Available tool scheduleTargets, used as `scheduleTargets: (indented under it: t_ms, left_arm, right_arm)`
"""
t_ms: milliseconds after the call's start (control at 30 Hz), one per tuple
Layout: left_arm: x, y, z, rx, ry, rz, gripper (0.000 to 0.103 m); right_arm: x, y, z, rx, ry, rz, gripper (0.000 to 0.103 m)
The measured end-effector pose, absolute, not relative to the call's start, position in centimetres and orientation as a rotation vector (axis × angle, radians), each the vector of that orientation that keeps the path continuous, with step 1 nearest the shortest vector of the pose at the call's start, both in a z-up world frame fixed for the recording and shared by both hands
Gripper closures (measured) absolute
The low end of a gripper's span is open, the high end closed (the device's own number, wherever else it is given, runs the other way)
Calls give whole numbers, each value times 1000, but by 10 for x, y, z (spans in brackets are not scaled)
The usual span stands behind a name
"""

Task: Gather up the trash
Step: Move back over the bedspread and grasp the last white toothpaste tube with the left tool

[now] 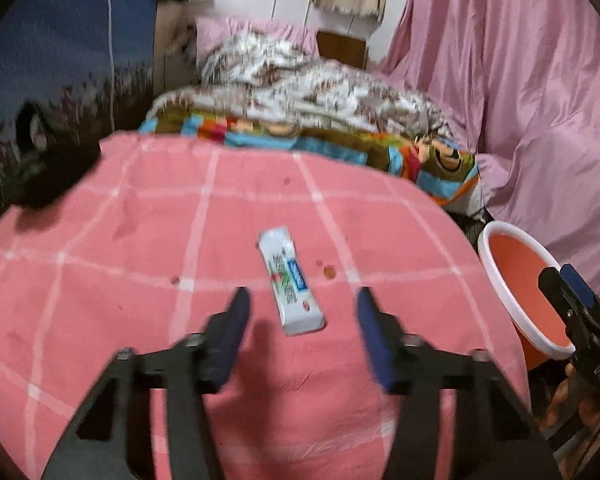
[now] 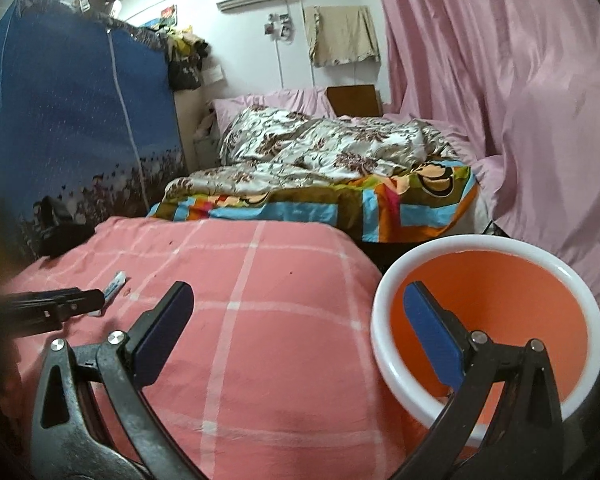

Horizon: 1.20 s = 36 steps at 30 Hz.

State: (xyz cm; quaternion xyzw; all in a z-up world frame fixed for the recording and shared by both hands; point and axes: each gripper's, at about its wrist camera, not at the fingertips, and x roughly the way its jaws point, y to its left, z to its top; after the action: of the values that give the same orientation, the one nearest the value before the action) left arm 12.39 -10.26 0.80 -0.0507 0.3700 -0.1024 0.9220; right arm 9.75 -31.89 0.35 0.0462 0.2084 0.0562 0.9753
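**Wrapper on the Pink Checked Cloth, Both Grippers Released**

From the left wrist view, the left gripper (image 1: 300, 312) hung low over a soft pink cotton cloth with a white grid pattern (image 1: 140, 264), its two blue-padded black fingers spread wide and holding nothing. Between the fingertips, slightly ahead of them, lay a flat, oblong white plastic snack wrapper with blue and green print (image 1: 292, 284), resting lengthwise on the cloth and touching neither finger. A few small dark reddish stains (image 1: 329, 269) dotted the fabric just to the wrapper's right. At the right edge stood a round orange plastic bucket with a smooth white rim (image 1: 496, 280), beside the cloth-covered surface, and the right gripper (image 1: 576, 304) showed in front of it, black with a blue pad. A lumpy black object (image 1: 52, 176) sat at the cloth's far left corner. Beyond lay a rumpled, glossy floral quilt in white and brown (image 1: 300, 88).

From the right wrist view, the right gripper (image 2: 300, 300) was likewise spread apart and empty, one finger above the checked cloth (image 2: 260, 320), the other above the bucket's (image 2: 384, 292) orange interior. The wrapper (image 2: 115, 283) appeared small at the left, partly hidden by the left gripper's (image 2: 80, 300) black finger. A draped, creased pink curtain (image 2: 500, 80) filled the right side.
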Motion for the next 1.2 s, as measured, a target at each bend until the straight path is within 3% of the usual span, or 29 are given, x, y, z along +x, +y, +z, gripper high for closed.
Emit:
scheduleTargets:
  t_ms: [67,133,767,1200]
  left_arm:
    - [128,-101,4,-118,789,-215,78]
    - [128,-100,3,-122,794,-218,81]
    - [97,-64,25,-173,650,-220,83]
    - [97,-166,39,-26,549,-491,83]
  right_arm:
    - [100,-314,1,85,438,131,0]
    - [102,-309,-1,71,454,144,0]
    - [110,-278,-16,47,507,279,0]
    - [88,-343,10,87,365,44,0]
